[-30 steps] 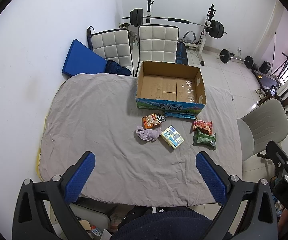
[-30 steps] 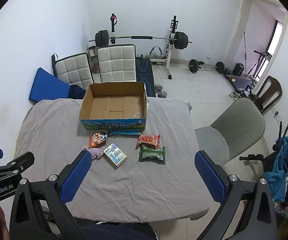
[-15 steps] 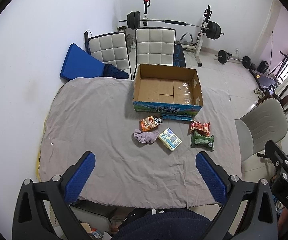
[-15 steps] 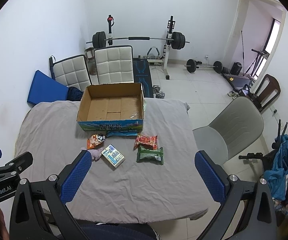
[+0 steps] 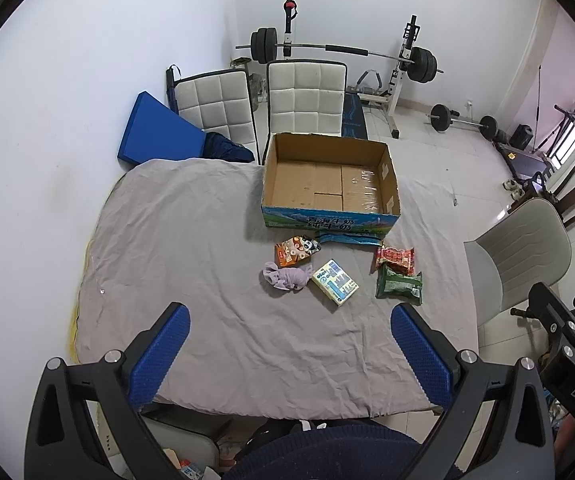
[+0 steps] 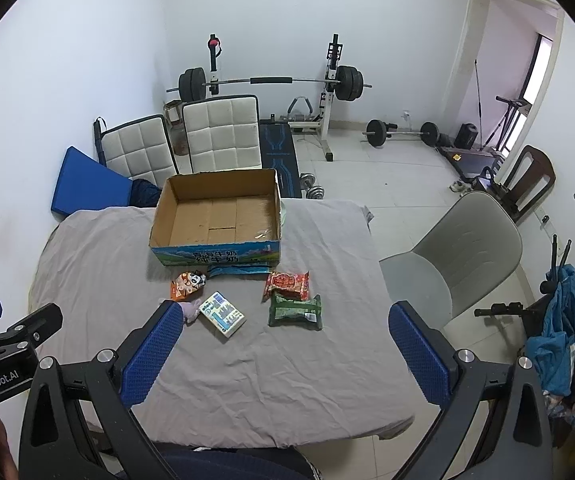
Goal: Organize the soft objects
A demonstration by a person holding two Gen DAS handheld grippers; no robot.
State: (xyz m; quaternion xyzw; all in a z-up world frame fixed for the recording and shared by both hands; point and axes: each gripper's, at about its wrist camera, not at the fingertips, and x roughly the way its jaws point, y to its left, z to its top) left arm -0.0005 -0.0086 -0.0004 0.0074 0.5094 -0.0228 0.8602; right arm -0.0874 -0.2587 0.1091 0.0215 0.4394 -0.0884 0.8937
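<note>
A grey cloth [image 5: 191,248] covered the table, wrinkled across its whole surface. At the left of the room a blue mat [image 5: 155,134] leaned against the wall, with 2 white quilted chairs [image 5: 305,98] standing behind the table's far edge.

The left gripper [image 5: 289,336] hung above the near edge of the table with its blue-padded fingers [image 5: 163,350] spread wide and nothing between them. Ahead of it, near the middle of the cloth, lay a crumpled lilac cloth [image 5: 287,276], touching the lower edge of an orange snack packet [image 5: 295,250] with a panda face on it. Just right of the lilac cloth sat a small white and blue box [image 5: 335,282], turned at an angle.

Beyond these items stood an open cardboard box [image 5: 329,160], its brown floor bare and its front wall printed in blue and green. A blue flap [image 5: 349,238] lay flat on the cloth at the foot of that wall.

Further right, a red packet [image 5: 395,258] lay just behind a green packet [image 5: 399,286], the 2 touching or nearly so.

The right gripper [image 6: 283,338] also hovered over the near side of the table, jaws wide apart and holding nothing. In its view, its left finger [image 6: 153,354] partly hid the lilac cloth. A grey shell chair [image 6: 463,248] stood beside the table's right edge, and a barbell rack [image 6: 271,80] stood against the back wall.
</note>
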